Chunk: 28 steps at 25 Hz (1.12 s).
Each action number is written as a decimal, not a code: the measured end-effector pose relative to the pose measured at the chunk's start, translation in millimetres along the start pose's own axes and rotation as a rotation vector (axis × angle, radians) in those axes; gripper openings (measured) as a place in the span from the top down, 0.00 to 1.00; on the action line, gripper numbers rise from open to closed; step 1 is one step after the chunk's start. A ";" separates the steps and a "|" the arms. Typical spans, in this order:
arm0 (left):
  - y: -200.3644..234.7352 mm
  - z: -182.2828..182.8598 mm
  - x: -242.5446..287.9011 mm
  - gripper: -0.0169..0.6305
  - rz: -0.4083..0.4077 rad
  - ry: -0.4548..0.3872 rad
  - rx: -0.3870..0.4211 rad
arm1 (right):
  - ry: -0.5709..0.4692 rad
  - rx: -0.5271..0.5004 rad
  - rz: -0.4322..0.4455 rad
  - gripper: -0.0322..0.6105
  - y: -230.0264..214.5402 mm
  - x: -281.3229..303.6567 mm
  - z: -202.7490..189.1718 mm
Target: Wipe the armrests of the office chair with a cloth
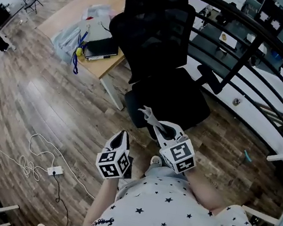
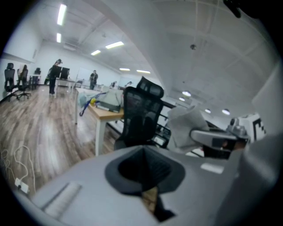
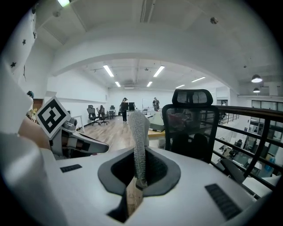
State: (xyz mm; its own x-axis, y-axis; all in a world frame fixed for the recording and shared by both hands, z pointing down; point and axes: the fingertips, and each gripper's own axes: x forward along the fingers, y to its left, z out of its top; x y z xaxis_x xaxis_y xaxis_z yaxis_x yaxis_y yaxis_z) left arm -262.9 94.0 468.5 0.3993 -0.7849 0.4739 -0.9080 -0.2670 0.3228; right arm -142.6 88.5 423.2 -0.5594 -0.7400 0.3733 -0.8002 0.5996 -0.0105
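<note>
A black mesh office chair (image 1: 161, 48) stands just ahead of me, its seat (image 1: 173, 102) toward me; one armrest (image 1: 211, 76) shows at its right side. My right gripper (image 1: 152, 120) is held low in front of the seat, shut on a grey cloth (image 3: 139, 137) that stands up from between its jaws. The cloth (image 2: 188, 126) also shows in the left gripper view. My left gripper (image 1: 122, 136) hangs beside it, close to my body, jaws together with nothing in them. Both grippers are apart from the chair (image 3: 192, 128).
A wooden desk (image 1: 109, 63) with a laptop and plastic bags stands left of the chair. A black railing (image 1: 260, 52) runs behind and to the right. A white power strip with cable (image 1: 54, 171) lies on the wood floor at left. People stand far off.
</note>
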 end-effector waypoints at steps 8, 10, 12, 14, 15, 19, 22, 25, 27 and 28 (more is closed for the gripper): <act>-0.4 8.6 28.3 0.96 0.053 -0.018 -0.030 | -0.001 -0.027 0.069 0.91 -28.3 25.6 3.1; -0.2 11.1 31.8 0.96 0.064 -0.022 -0.031 | -0.001 -0.034 0.083 0.91 -32.6 30.1 3.8; 1.2 11.2 32.8 0.96 0.078 -0.020 -0.034 | 0.004 -0.042 0.096 0.91 -35.0 33.9 2.9; 4.3 10.1 33.3 0.96 0.090 -0.014 -0.039 | 0.007 -0.050 0.102 0.91 -37.4 38.4 3.3; 5.9 9.1 33.4 0.96 0.096 -0.011 -0.042 | 0.004 -0.053 0.103 0.91 -38.5 40.5 4.4; 10.3 1.3 32.6 0.96 0.119 0.002 -0.056 | 0.029 -0.057 0.114 0.91 -40.6 45.5 -1.5; 18.3 -2.3 35.5 0.96 0.136 0.010 -0.077 | 0.057 -0.073 0.127 0.91 -42.9 57.5 -6.6; 32.2 -3.4 42.8 0.96 0.151 0.021 -0.099 | 0.075 -0.092 0.139 0.91 -44.9 77.3 -6.8; 40.3 -4.3 49.5 0.96 0.157 0.032 -0.109 | 0.083 -0.101 0.147 0.91 -46.3 89.8 -6.5; 43.4 -4.2 53.1 0.96 0.157 0.038 -0.110 | 0.087 -0.104 0.149 0.91 -47.4 95.6 -6.9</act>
State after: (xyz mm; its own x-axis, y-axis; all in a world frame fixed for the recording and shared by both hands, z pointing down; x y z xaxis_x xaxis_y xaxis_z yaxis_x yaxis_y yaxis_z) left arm -280.5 43.1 511.2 0.2601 -0.7898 0.5555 -0.9410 -0.0782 0.3293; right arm -156.7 -8.5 465.8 -0.6459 -0.6141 0.4536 -0.6806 0.7323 0.0223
